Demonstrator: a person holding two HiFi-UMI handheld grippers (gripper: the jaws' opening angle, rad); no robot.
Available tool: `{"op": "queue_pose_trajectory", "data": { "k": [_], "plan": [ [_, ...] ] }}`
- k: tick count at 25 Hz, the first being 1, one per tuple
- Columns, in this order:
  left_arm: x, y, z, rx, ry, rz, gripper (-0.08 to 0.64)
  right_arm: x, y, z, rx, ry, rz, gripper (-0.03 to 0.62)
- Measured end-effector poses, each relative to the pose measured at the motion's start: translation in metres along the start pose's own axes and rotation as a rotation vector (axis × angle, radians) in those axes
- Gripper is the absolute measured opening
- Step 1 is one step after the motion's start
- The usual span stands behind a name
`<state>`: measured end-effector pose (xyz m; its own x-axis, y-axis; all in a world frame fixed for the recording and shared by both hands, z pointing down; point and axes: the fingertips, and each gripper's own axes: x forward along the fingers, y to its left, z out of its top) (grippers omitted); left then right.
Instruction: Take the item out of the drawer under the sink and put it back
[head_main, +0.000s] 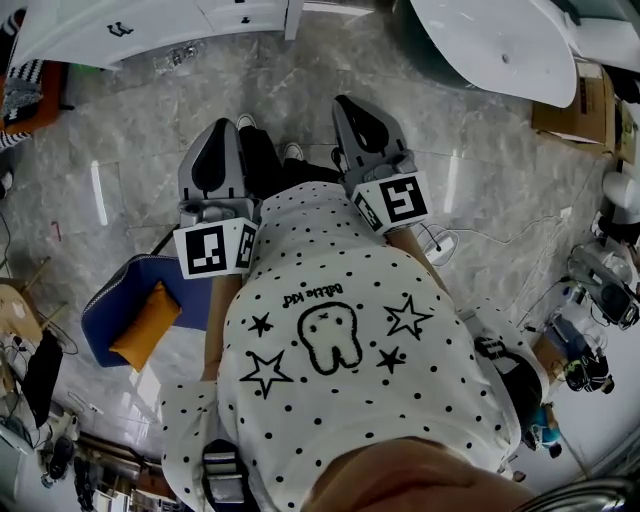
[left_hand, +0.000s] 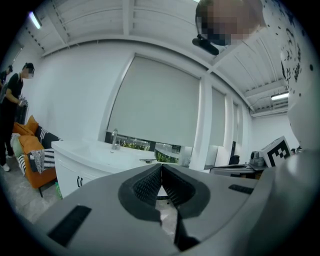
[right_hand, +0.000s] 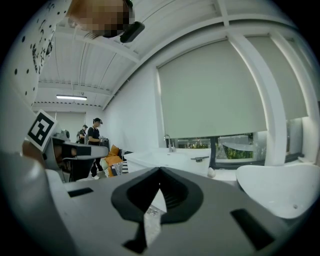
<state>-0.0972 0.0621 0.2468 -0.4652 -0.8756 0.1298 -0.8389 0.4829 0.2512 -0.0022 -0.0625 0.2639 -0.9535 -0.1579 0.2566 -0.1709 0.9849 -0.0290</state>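
Note:
The white sink cabinet (head_main: 150, 30) stands at the top left of the head view, its fronts with dark handles closed; no item from it shows. The left gripper view has the cabinet (left_hand: 75, 170) with its faucet (left_hand: 114, 137) ahead and to the left. In the right gripper view the sink counter (right_hand: 165, 160) lies straight ahead. My left gripper (head_main: 222, 128) and right gripper (head_main: 350, 102) are held side by side in front of the body, well short of the cabinet. The left gripper (left_hand: 161, 166) and the right gripper (right_hand: 160, 170) are both shut with nothing between the pads.
A white tub (head_main: 500, 40) stands at the top right, also in the right gripper view (right_hand: 280, 192). A blue seat with an orange cushion (head_main: 140, 320) sits at the lower left. A cardboard box (head_main: 585, 100) and floor cables are at the right. A person (left_hand: 12, 105) stands far left by an orange sofa (left_hand: 30, 145).

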Motion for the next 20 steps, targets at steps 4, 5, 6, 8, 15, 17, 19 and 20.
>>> {"op": "queue_pose_trajectory", "data": {
  "k": [4,5,6,8,15,17,19,20],
  "plan": [
    [0.0013,0.0001,0.0006,0.005,0.002,-0.006,0.005,-0.0023,-0.0016,-0.0011,0.005,-0.003,-0.012,0.012],
    [0.0015,-0.0001,0.0008,0.006,0.002,-0.007,0.005,-0.0027,-0.0021,-0.0014,0.007,-0.004,-0.016,0.012],
    [0.0016,-0.0003,0.0007,0.006,0.002,-0.008,0.005,-0.0033,-0.0026,-0.002,0.01,-0.003,-0.019,0.012],
    [0.0009,-0.001,-0.0006,0.0,0.005,-0.008,0.005,-0.0045,-0.0029,-0.0041,0.013,0.005,-0.021,0.012],
    [0.0017,-0.0003,-0.0022,0.01,0.024,-0.022,0.005,-0.0058,-0.0013,-0.0054,0.025,0.004,-0.032,0.012],
    [0.0006,0.0015,-0.0012,0.011,0.025,-0.016,0.005,-0.0063,-0.0003,-0.0059,0.025,0.009,-0.03,0.012],
    [-0.0003,0.0046,0.0011,0.015,0.016,-0.005,0.005,-0.0045,0.0006,-0.0042,0.019,0.003,-0.024,0.012],
    [0.0006,0.0059,0.0031,0.019,0.005,-0.002,0.005,-0.0028,-0.0003,-0.0022,0.012,-0.005,-0.022,0.012]
  ]
}}
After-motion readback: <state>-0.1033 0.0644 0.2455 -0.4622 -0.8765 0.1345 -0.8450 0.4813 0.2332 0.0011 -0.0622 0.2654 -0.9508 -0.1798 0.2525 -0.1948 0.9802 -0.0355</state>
